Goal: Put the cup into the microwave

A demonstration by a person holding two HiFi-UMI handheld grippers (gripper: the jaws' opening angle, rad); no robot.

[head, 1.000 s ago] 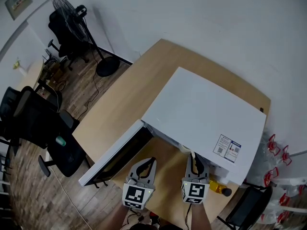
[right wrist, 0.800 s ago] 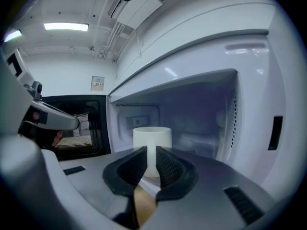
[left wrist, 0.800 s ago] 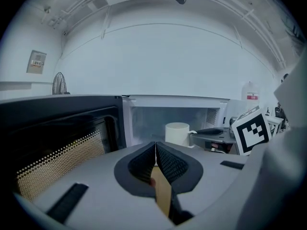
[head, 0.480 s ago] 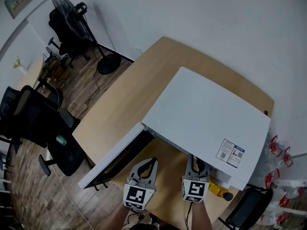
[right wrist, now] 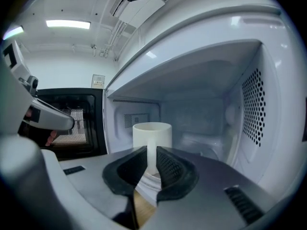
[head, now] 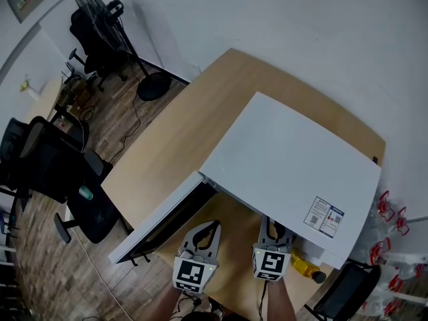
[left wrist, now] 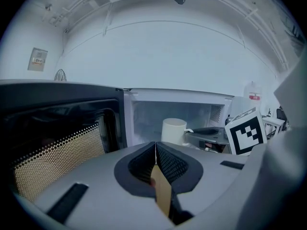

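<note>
Far left, on the wood floor, we see one fan (head: 95, 11). Moving in, there's one table (head: 175, 138), and on it one white microwave (head: 287, 160), its single door (head: 155, 221) swung wide open to the left. We have two grippers in play, side by side before the opening. The left gripper (head: 206, 231) comes first, and its jaws are pressed together with nothing between them. It sits just outside the cavity, by the door. Next, the right gripper (head: 273, 227), reaching into the opening. Its jaws are narrow, closed on the handle of the one cup (right wrist: 152, 137). That white cup stands upright inside the microwave, towards the left wall. At the far right one yellow bottle (head: 306, 268) lies on the table beside the microwave.
</note>
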